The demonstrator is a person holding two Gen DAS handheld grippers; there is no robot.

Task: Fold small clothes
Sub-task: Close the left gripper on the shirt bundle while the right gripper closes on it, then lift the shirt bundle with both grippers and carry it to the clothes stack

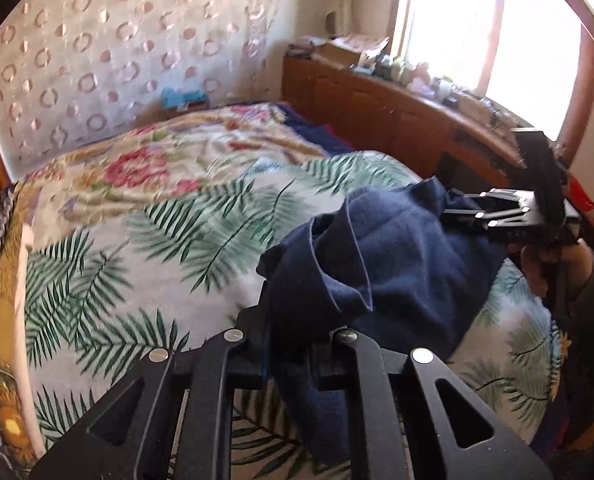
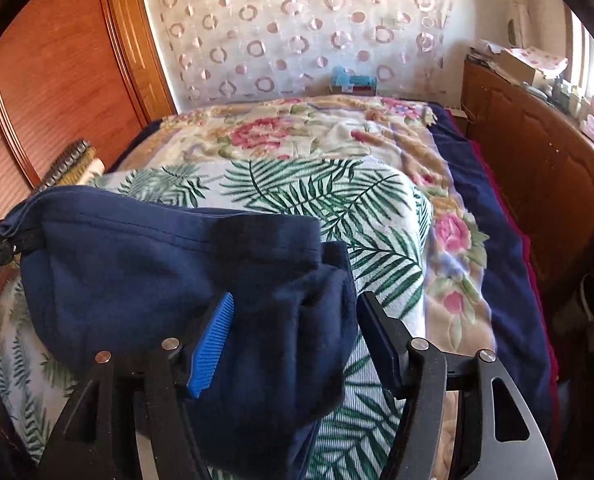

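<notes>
the navy garment [image 1: 385,264] hangs bunched above the palm-leaf blanket [image 1: 145,248], stretched between both grippers. the left gripper [image 1: 289,360] is clenched on one edge. the right gripper [image 2: 293,340] has its jaws spread, cloth draped between them. the wooden cabinet [image 2: 537,168] borders the bed's right side; the blanket's far half lies bare.

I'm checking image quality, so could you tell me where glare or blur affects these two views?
Left wrist view: the window is blown out white, and the palm-leaf blanket is motion-blurred. Right wrist view: evenly lit, the navy garment sharp, glare only at the right edge.
</notes>
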